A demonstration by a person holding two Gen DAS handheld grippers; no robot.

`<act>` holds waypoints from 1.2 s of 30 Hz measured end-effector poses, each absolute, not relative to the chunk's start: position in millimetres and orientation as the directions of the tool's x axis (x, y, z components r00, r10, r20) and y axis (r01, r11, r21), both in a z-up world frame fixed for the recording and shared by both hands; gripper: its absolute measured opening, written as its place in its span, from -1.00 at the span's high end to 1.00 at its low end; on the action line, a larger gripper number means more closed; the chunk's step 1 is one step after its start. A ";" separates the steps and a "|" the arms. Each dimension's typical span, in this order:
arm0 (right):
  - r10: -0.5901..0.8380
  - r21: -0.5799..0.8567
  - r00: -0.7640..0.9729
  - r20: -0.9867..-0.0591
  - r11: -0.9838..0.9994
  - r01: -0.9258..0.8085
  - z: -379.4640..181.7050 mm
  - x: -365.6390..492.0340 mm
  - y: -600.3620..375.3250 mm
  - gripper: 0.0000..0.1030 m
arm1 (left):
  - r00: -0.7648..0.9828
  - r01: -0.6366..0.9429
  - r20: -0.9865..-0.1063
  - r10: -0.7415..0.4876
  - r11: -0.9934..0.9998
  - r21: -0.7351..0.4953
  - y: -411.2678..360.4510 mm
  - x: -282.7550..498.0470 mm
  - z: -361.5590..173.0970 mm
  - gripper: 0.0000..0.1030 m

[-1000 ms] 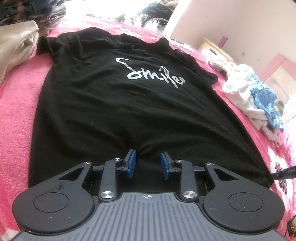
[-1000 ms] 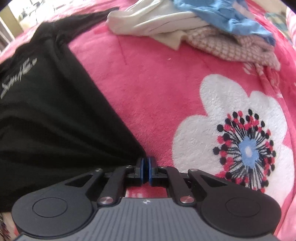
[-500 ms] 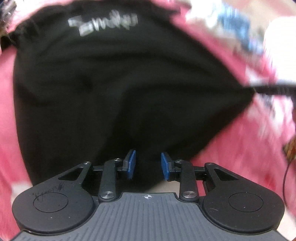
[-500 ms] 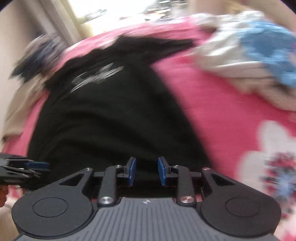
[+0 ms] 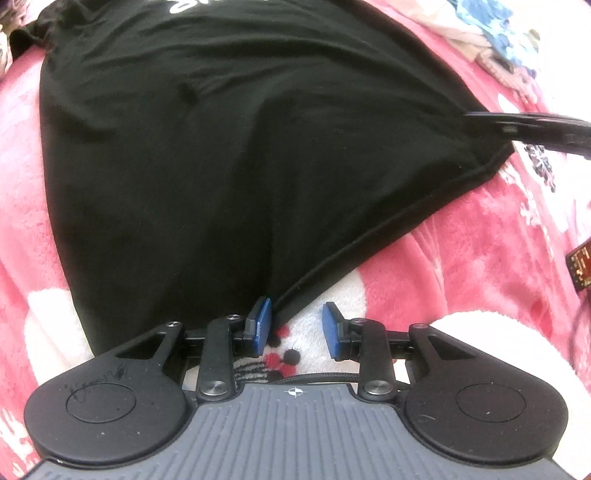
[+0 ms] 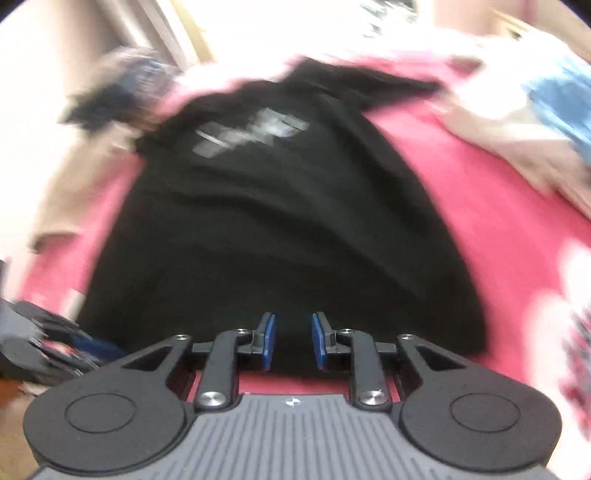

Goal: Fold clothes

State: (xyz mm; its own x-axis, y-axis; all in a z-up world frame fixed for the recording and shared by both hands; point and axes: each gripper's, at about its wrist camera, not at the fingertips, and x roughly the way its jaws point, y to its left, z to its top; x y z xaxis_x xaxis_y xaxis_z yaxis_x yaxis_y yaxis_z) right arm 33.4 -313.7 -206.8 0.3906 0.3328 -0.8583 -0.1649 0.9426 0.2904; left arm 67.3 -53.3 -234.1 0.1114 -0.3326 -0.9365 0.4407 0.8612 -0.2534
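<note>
bed: pink floral blanket | bright window at back, overexposed | pale wall on left

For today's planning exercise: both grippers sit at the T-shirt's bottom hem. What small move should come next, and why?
Probably close the left gripper on the hem of the T-shirt: its jaws are open, the hem lies beside one pad, nothing held. The right gripper is open too.

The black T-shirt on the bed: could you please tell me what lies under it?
The black T-shirt lies spread on a pink fleece blanket with white flower prints, which shows all around its edges. Whether anything else lies beneath the fabric cannot be seen, since the shirt covers it.
</note>
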 end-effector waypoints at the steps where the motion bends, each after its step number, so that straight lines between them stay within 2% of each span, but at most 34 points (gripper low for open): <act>1: 0.344 0.299 0.390 -0.854 0.939 -0.172 -207.3 33.4 -310.1 0.52 | 0.108 0.434 -0.937 -0.333 0.864 -0.256 -52.4 67.7 -234.3 0.42; 5: 0.392 0.341 0.381 -0.837 0.919 -0.196 -208.4 30.0 -299.4 0.51 | 0.108 0.391 -0.926 -0.362 0.872 -0.295 -42.8 70.3 -231.3 0.42; 10: 0.479 0.456 0.324 -0.816 0.878 -0.148 -187.1 11.5 -331.2 0.50 | 0.159 0.381 -0.887 -0.433 0.856 -0.349 -32.1 84.4 -212.3 0.41; 13: 0.494 0.524 0.461 -0.737 0.848 -0.071 -152.7 37.3 -375.3 0.48 | 0.211 0.380 -0.840 -0.500 0.834 -0.401 -35.9 105.5 -204.7 0.40; 16: 0.480 0.651 0.632 -0.609 0.757 0.053 -134.4 92.9 -427.1 0.19 | 0.273 0.382 -0.778 -0.566 0.806 -0.452 -47.1 134.0 -205.7 0.39; 17: 0.463 0.680 0.669 -0.582 0.728 0.087 -134.7 114.9 -441.0 0.18 | 0.310 0.382 -0.760 -0.571 0.807 -0.450 -53.8 145.1 -210.2 0.39; 20: 0.414 0.726 0.718 -0.559 0.663 0.182 -152.6 189.2 -470.9 0.17 | 0.416 0.339 -0.712 -0.566 0.823 -0.455 -74.4 173.0 -229.6 0.39; 24: 0.394 0.759 0.698 -0.598 0.559 0.335 -199.3 269.2 -486.0 0.17 | 0.496 0.299 -0.674 -0.547 0.837 -0.459 -80.5 184.6 -251.7 0.39; 28: 0.370 0.759 0.678 -0.635 0.460 0.461 -243.1 311.3 -489.1 0.18 | 0.542 0.310 -0.636 -0.549 0.834 -0.456 -79.7 180.0 -262.2 0.38; 30: 0.362 0.761 0.685 -0.632 0.458 0.460 -251.0 320.2 -487.6 0.34 | 0.547 0.318 -0.623 -0.558 0.828 -0.462 -77.6 179.1 -263.8 0.38; 32: 0.336 0.742 0.693 -0.637 0.513 0.433 -247.2 325.9 -483.6 0.89 | 0.546 0.315 -0.613 -0.570 0.818 -0.481 -73.6 177.6 -263.1 0.38; 33: 0.320 0.726 0.698 -0.641 0.548 0.416 -243.8 328.4 -481.1 0.96 | 0.546 0.310 -0.609 -0.576 0.814 -0.491 -71.3 176.3 -262.3 0.38; 36: 0.245 0.659 0.719 -0.650 0.653 0.373 -230.0 335.1 -476.4 0.97 | 0.546 0.307 -0.603 -0.582 0.809 -0.502 -67.4 173.1 -260.3 0.38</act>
